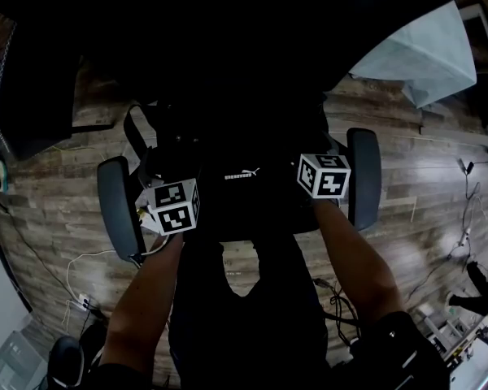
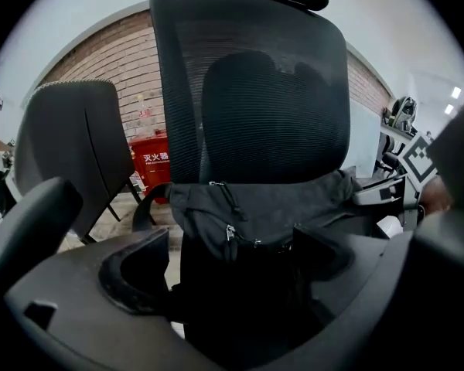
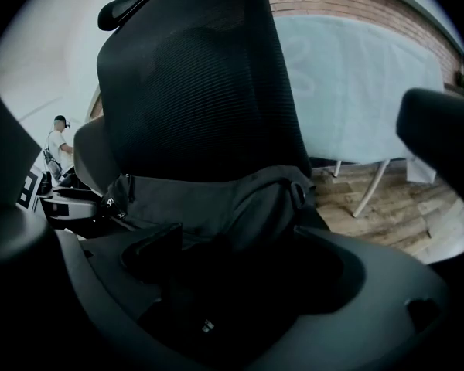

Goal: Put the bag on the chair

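The writing is scarce. On the black fabric bag [image 1: 242, 192], the head view shows a small white logo with a short line of letters under it, too small to read. In the left gripper view, a red box [image 2: 153, 163] beside the brick wall carries the white Chinese characters 灭火器. Each gripper bears a white cube with black square markers [image 1: 176, 207].

The bag lies on the seat of the black mesh-backed office chair [image 2: 255, 91], against the lower part of the backrest and between the two grey armrests [image 1: 118, 205]. One zipper pull hangs on the side of the bag that faces the left gripper.

Both bare forearms reach forward from the bottom of the head view, the left forearm [image 1: 146, 299] and the right forearm [image 1: 354, 258] almost parallel, one on each side of the bag. Both grippers point at the backrest and slant down toward the seat.

The jaws of the left gripper [image 2: 230, 265] stand spread wide. The dark cloth of the bag lies between and beyond them, and the pads do not press on it. The jaws of the right gripper [image 3: 240, 273] are also spread wide, with the bag in front of them and nothing pinched.
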